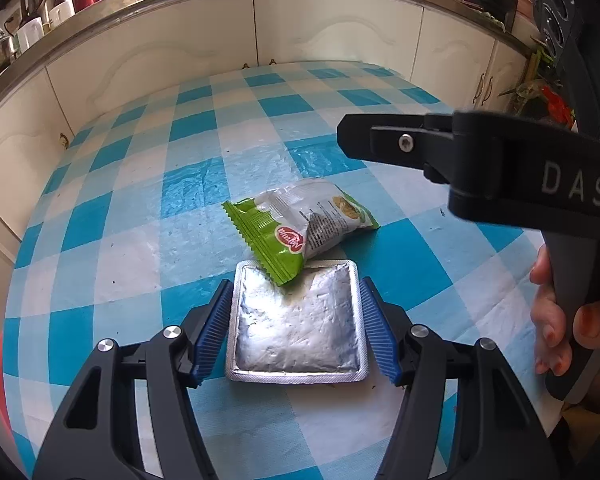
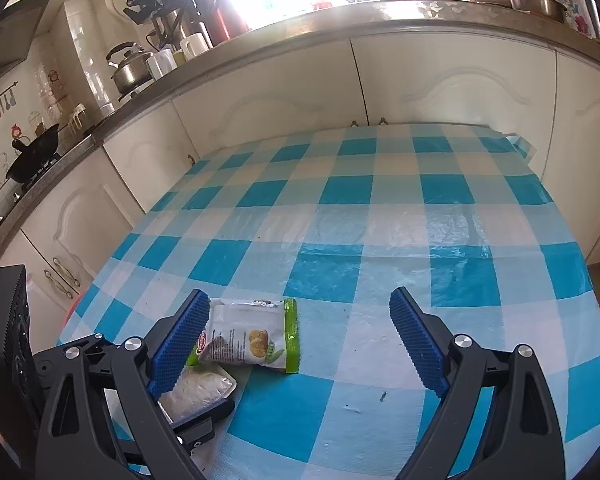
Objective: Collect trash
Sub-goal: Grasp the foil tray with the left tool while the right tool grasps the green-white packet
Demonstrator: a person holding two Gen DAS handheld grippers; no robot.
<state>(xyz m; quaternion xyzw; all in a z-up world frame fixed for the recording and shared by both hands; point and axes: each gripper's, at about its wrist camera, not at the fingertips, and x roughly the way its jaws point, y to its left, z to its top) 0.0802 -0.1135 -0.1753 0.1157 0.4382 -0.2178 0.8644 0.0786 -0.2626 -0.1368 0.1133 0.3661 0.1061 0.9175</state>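
Checked table (image 1: 140, 208) holds the trash near its 6 o'clock edge. Left gripper (image 1: 296, 332) straddles the silver foil pack (image 1: 300, 328), pads just beside its side edges, apparently not yet pinching, likely lining up a grab. Green snack wrapper (image 2: 252, 340) overlaps the pack's 12 o'clock edge; right gripper (image 2: 300, 340) hangs spread wide and empty, wrapper just inside its 9 o'clock pad.

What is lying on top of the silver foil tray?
A corner of the green snack wrapper overlaps the far edge of the silver foil tray, between the left gripper pads. The tray's foil lid hides its contents; that overlapped corner is covered.
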